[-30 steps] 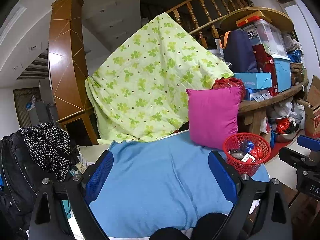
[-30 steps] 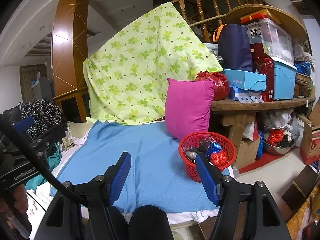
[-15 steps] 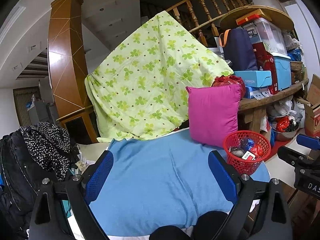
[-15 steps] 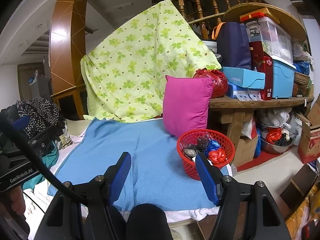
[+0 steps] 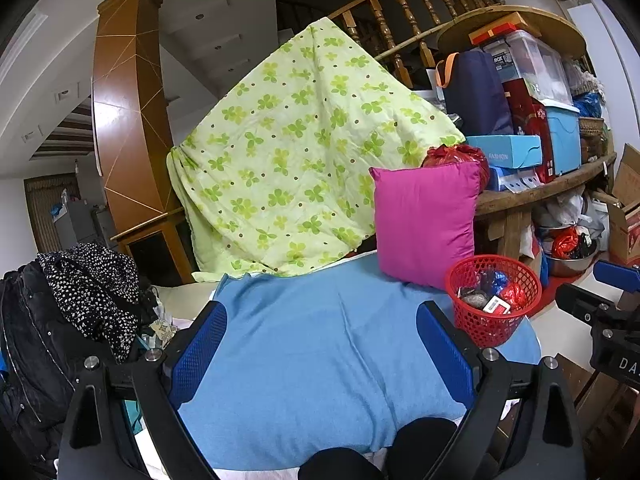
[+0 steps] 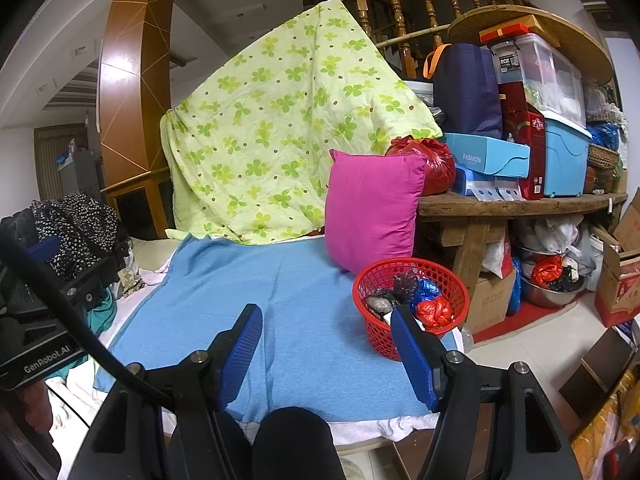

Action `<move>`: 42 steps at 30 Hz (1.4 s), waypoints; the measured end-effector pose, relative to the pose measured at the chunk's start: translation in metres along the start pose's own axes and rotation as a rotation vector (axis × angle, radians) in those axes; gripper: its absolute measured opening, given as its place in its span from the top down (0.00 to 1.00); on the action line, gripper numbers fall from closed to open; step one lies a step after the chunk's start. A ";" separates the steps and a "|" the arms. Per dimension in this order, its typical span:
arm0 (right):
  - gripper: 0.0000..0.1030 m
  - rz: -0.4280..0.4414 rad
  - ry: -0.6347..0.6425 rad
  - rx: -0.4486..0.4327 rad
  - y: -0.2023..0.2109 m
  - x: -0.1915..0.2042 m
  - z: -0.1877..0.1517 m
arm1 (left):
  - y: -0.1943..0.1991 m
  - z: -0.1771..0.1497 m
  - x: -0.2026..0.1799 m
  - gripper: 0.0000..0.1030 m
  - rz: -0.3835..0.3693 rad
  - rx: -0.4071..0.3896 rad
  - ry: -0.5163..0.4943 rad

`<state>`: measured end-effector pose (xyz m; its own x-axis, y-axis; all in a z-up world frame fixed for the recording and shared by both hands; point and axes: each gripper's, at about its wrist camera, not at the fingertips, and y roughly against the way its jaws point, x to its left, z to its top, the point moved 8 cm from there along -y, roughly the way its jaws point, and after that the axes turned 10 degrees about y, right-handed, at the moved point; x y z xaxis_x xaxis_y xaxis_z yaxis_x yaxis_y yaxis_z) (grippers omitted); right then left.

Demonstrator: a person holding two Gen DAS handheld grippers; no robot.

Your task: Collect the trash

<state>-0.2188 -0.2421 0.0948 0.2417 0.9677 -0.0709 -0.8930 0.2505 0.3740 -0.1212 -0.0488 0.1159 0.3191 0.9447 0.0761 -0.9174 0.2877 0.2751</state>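
Red basket (image 6: 412, 300) on the right front corner of the blue blanket (image 6: 256, 312), just in front of the pink pillow (image 6: 372, 212). Inside: red bag (image 6: 435, 311), blue bag (image 6: 425, 289), dark crumpled bag (image 6: 402, 282), grey lump (image 6: 375, 304); from the left wrist view also a small white-and-red packet (image 5: 496, 303). Basket (image 5: 493, 298) rim close to the bench (image 6: 520, 205) leg.

Right gripper (image 6: 326, 354) low over the blanket's front edge, jaws released and wide apart, nothing between them. Right fingertip in front of the basket's near rim in the picture; touching or apart, cannot tell. Left gripper (image 5: 320, 350) over the blanket's middle, jaws likewise spread wide and empty, basket off to its right.

Behind the blanket: green flowered quilt (image 6: 280, 128) draped high against the stair railing (image 6: 420, 8). Pillow upright, leaning toward the bench. On the bench: red sack (image 6: 434, 162), light blue box (image 6: 486, 156), navy bag (image 6: 466, 88), clear and blue bins stacked. Under the bench: metal bowl (image 6: 550, 290) with bags, cardboard boxes nearby. At left: heap of dark clothes (image 5: 68, 308) with a dotted black garment on top, beside a brown pillar (image 5: 124, 120).
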 end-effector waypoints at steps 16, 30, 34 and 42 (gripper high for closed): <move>0.32 -0.002 -0.001 0.002 -0.003 -0.004 -0.002 | -0.002 -0.003 -0.007 0.07 -0.007 0.009 -0.005; 0.32 -0.008 -0.005 0.002 -0.005 -0.015 -0.004 | -0.004 -0.007 -0.011 0.07 -0.011 0.015 -0.009; 0.32 -0.009 -0.004 0.002 -0.005 -0.014 -0.004 | -0.006 -0.009 -0.012 0.07 -0.013 0.018 -0.010; 0.32 -0.010 -0.004 0.001 -0.005 -0.014 -0.004 | -0.006 -0.013 -0.012 0.07 -0.014 0.023 -0.012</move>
<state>-0.2194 -0.2571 0.0899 0.2526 0.9650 -0.0709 -0.8901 0.2605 0.3740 -0.1222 -0.0596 0.1006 0.3349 0.9386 0.0833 -0.9072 0.2973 0.2978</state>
